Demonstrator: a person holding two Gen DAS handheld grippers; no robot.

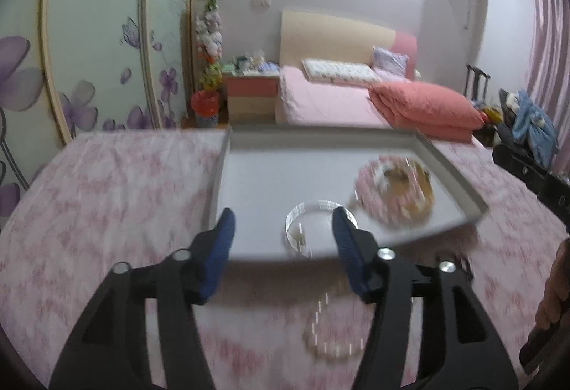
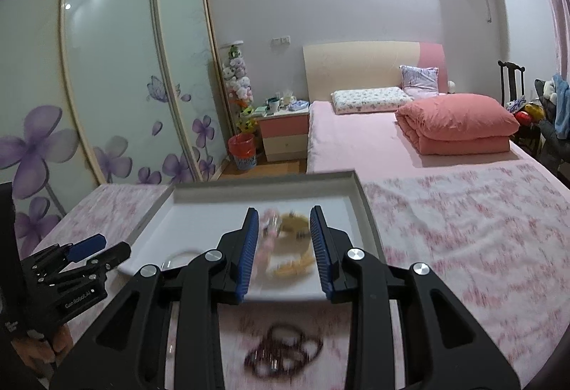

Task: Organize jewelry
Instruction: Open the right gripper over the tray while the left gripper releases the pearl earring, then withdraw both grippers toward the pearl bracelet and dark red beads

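A white tray (image 1: 249, 183) lies on a pink floral cloth. In it are a clear bangle (image 1: 313, 211) and a blurred pile of pink and amber bracelets (image 1: 395, 190). My left gripper (image 1: 283, 226) is open and empty over the tray's near edge. A pale bead bracelet (image 1: 327, 336) lies on the cloth below it. In the right wrist view my right gripper (image 2: 283, 229) is open and empty over the tray (image 2: 199, 211), with the bracelet pile (image 2: 288, 247) between its fingers. Dark hair ties (image 2: 285, 350) lie on the cloth in front of the tray.
The cloth-covered surface (image 2: 463, 229) stretches right of the tray. Beyond it stand a bed with a folded pink quilt (image 2: 456, 126), a nightstand (image 2: 285, 133) and a sliding flowered wardrobe (image 2: 107, 87). The left gripper (image 2: 82, 254) shows at the right view's left edge.
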